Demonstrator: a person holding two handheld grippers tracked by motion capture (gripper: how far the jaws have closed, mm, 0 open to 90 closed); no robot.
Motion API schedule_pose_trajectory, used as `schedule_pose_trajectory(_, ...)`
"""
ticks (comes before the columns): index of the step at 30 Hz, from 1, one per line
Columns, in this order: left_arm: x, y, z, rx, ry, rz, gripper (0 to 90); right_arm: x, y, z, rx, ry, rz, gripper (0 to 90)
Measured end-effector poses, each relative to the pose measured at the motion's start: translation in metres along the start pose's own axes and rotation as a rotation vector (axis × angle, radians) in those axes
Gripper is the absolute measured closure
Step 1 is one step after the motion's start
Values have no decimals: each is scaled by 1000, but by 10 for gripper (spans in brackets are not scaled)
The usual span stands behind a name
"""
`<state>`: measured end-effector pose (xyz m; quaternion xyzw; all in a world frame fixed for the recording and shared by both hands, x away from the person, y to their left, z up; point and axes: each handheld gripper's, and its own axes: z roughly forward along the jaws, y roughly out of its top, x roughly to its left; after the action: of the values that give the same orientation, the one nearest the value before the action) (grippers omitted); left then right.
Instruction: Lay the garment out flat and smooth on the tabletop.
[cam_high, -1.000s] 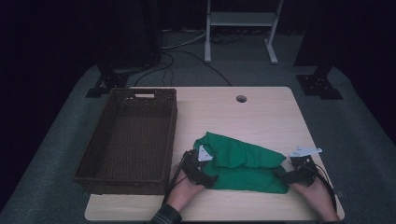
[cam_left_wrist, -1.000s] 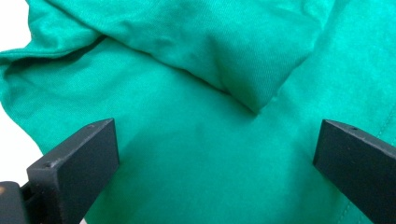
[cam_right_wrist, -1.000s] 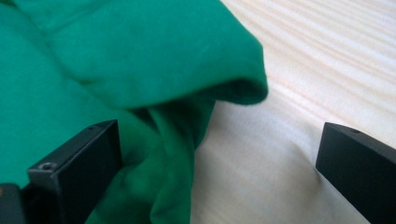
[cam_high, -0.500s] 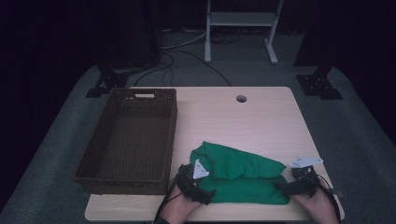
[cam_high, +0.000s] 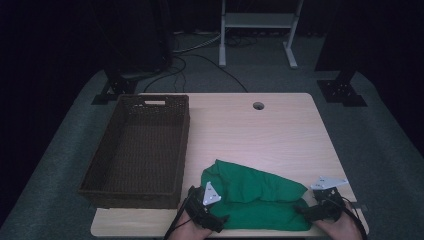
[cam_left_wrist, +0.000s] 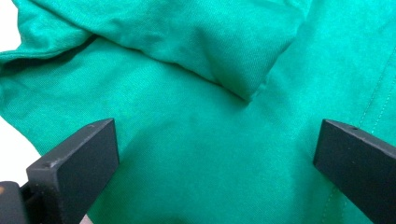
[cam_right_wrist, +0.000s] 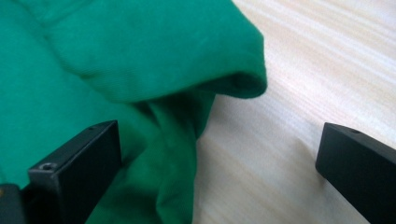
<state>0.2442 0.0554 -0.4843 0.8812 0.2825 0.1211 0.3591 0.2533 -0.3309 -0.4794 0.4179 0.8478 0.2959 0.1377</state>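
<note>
A green cloth (cam_high: 255, 200) lies folded on the near part of the wooden table (cam_high: 260, 135). My left gripper (cam_high: 220, 220) sits at its near left corner, jaws wide open over the green cloth (cam_left_wrist: 210, 140). At the right end my right gripper (cam_high: 302, 212) is open too. One of its jaws rests over the green cloth (cam_right_wrist: 116, 70) and the other over bare table (cam_right_wrist: 299, 116). A folded edge of the cloth bulges just ahead of the right jaws. Nothing is pinched in either gripper.
A dark wicker basket (cam_high: 137, 150) stands empty along the left side of the table. A small round cable hole (cam_high: 258, 105) is at the table's far edge. Stands and cables sit on the floor beyond.
Both grippers have drawn back toward the near edge of the table. The cloth's near part came with them, and the cloth now lies closer to the edge, folded over.
</note>
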Motion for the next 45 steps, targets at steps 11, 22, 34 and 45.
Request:
schedule_pose_trajectory(11, 0, -2, 0, -13, -1, 1, 0, 2, 9, -14, -74, 40, -36, 0)
schedule_pose_trajectory(22, 0, -2, 0, -15, -2, 4, 0, 1, 23, -22, -137, 57, -70, 0)
schedule_pose_trajectory(34, 1, -2, 0, -15, -3, 5, 0, 7, 36, -21, -168, 96, -107, 0)
schedule_pose_trajectory(45, 1, -2, 0, -15, -4, 5, 0, 13, 50, -15, -181, 131, -133, 0)
